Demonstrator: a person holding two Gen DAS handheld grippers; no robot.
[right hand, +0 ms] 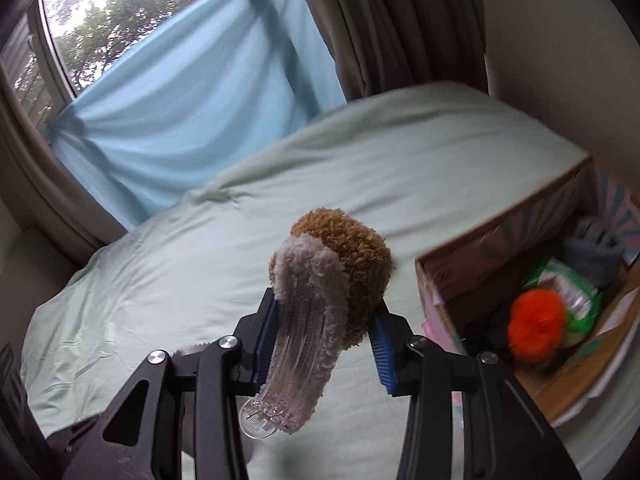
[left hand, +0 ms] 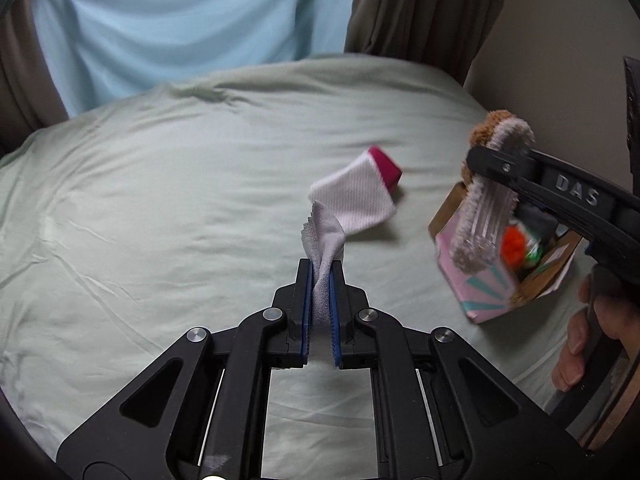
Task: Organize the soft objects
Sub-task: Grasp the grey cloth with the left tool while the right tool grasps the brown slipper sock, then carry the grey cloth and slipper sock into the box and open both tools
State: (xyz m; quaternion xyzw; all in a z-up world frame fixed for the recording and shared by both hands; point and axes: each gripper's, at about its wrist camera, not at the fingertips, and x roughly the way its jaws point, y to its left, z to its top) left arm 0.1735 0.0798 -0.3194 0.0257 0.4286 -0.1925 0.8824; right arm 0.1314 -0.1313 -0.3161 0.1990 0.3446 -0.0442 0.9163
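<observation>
Right gripper point(right hand: 324, 320) is clamped on the slipper point(right hand: 320, 304), a fuzzy brown and grey one with a clear ribbed sole. It's held up off the bed point(right hand: 160, 280), sole hanging down toward the camera. The jaws stand wide because the plush is bulky, so judge the hold as soft, not solid.

Left gripper point(left hand: 322, 276) is closed on the grey cloth end of a sock point(left hand: 352, 200) with a white body and pink toe. The sock looks airborne above the sheet, well left of the box.

The box point(right hand: 500, 236) sits on the bed to your right, open at the top. An orange pompom point(right hand: 536, 322), a green packet point(right hand: 568, 288) and something grey point(right hand: 596, 248) are already in it.

Probable step: drop the slipper in the box.

- Bring the right gripper over the near wall, not through it. The dangling sole is the low point and will likely snag the cardboard edge first.
- Aim for the bare corner nearest you; the pompom side is taken.
- Lower before opening. A light slipper released high may bounce out.
- Open fully, since plush tends to cling to the ribbed blue pads point(right hand: 382, 350).
- Keep the left gripper clear of the box until the right one is out, then follow with the sock.
</observation>
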